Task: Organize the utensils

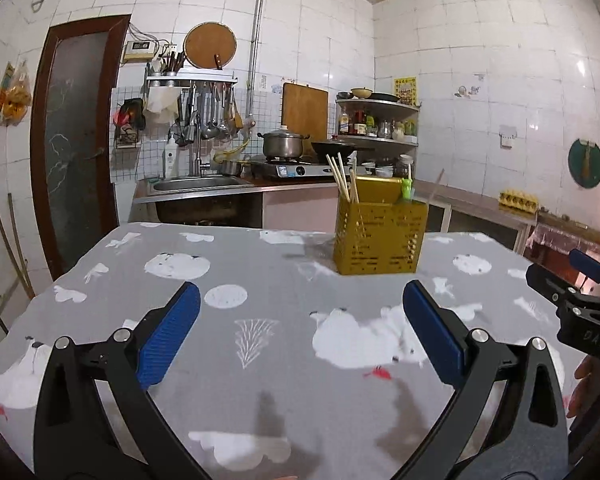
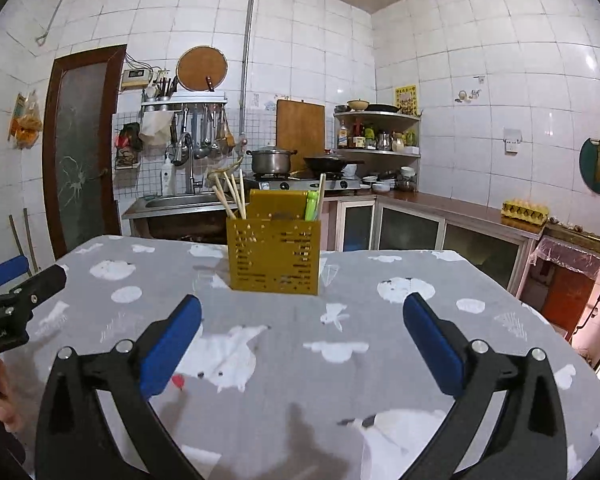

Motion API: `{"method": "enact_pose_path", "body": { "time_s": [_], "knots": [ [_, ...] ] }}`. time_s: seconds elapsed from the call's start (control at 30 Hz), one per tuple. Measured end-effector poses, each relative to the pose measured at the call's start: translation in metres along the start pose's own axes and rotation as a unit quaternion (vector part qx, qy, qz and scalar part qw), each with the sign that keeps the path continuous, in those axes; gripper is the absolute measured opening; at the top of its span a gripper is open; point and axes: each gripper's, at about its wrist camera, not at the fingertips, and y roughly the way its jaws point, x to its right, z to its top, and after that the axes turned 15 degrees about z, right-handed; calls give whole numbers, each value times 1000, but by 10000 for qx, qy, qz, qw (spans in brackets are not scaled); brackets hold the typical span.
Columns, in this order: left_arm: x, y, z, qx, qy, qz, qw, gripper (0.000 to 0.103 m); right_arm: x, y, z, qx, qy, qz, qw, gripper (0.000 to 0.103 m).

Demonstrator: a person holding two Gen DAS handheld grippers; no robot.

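White glazed tiles line the kitchen behind us, with a steel sink (image 2: 188, 200) and a lidded pot (image 2: 271, 161) on the stove along the far counter. Nearer, our table (image 1: 260, 280) is draped in soft grey cloth printed with white bears and dots.

We hold the left gripper (image 1: 300, 332) with its jaws spread wide and nothing between them, only cloth below; the right gripper (image 2: 302, 336) stands just as wide and just as empty. Each has ribbed blue pads on black angular arms.

Our task's things sit together at the far side of the table: a mustard-yellow plastic utensil holder (image 2: 274, 256), boxy, upright and perforated with slots. Pale wooden chopsticks (image 2: 230, 196) lean out of its left compartment, thin and round-tipped; a green-handled utensil (image 2: 311, 206) and another pale stick rise from its right side.

We see no loose utensils on the cloth, so we judge the sorting done or nearly so, with both grippers held near us, well apart from the holder. If anything remains out of view, the next move calls for finding it; otherwise we need only keep clear of the light holder, which could tip easily
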Motion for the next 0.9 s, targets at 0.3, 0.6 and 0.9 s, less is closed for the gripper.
{"method": "enact_pose_path", "body": {
  "time_s": [0.3, 0.6, 0.9],
  "knots": [
    [-6, 8, -16, 227, -123, 267, 9993, 98, 5, 2, -22, 90, 139, 0, 9999, 99],
    [-9, 10, -20, 235, -200, 156, 9994, 98, 9, -2, -27, 193, 210, 3, 9996, 99],
    [-2, 7, -21, 261, -20, 160, 9995, 98, 8, 0, -27, 150, 183, -30, 9997, 99]
  ]
}}
